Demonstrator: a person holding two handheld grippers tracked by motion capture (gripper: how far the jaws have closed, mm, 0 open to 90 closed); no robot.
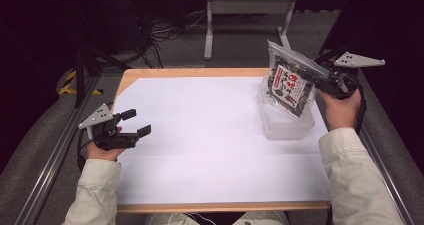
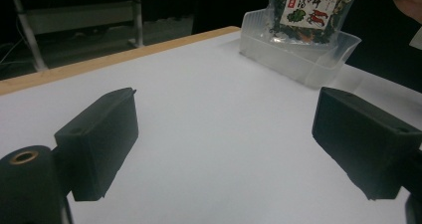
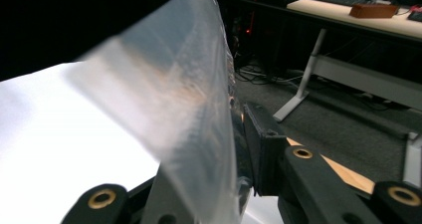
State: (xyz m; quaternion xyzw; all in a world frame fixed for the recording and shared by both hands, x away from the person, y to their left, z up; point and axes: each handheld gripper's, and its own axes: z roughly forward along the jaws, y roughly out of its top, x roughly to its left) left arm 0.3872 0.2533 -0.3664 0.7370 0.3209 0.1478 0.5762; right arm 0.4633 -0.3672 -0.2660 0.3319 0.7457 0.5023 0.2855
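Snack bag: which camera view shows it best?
The high view: the whole snack bag shows, label and all, above the clear tub. The left gripper view crops its top; the right gripper view gives a blurred clear edge.

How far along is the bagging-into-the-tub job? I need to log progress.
Done: the right gripper has the snack bag pinched by its clear top edge. In hand: the bag hangs over the clear tub, its bottom at the rim. Left: lower and release it. The left gripper waits open, apart.

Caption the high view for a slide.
Right gripper holds a printed clear snack pouch above a translucent plastic tub; left gripper rests open.
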